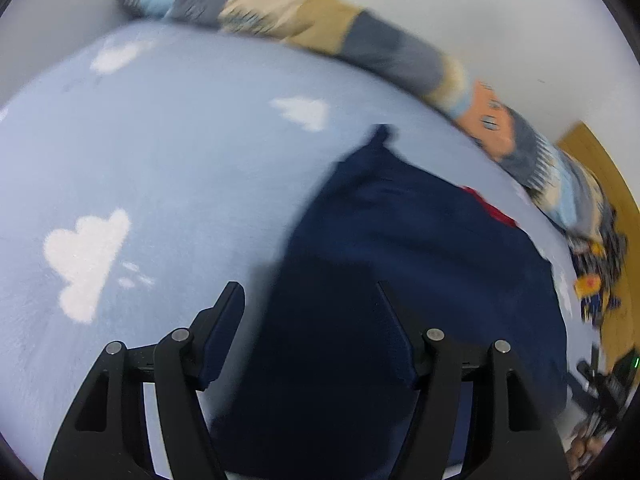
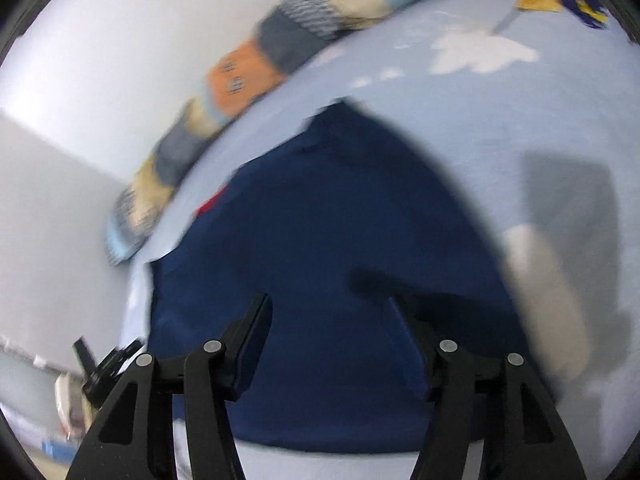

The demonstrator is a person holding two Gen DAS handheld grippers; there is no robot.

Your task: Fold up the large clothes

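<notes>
Navy garment [image 1: 400,260], one, flat on a cloud-print bed sheet [image 1: 160,160]. Left gripper [image 1: 310,294] and right gripper [image 2: 328,304]: two, jaws open, empty, above it. One patchwork blanket [image 1: 320,28] along the far edge.

Both wrist fisheyes look steeply down, close above the navy garment [image 1: 400,260] [image 2: 320,220] on the cloud-print sheet [image 1: 160,160] [image 2: 500,120].

Bedroom: cloud-print bedsheet [image 1: 168,152], patchwork bolster [image 1: 320,28] against wall [image 1: 500,8].
</notes>
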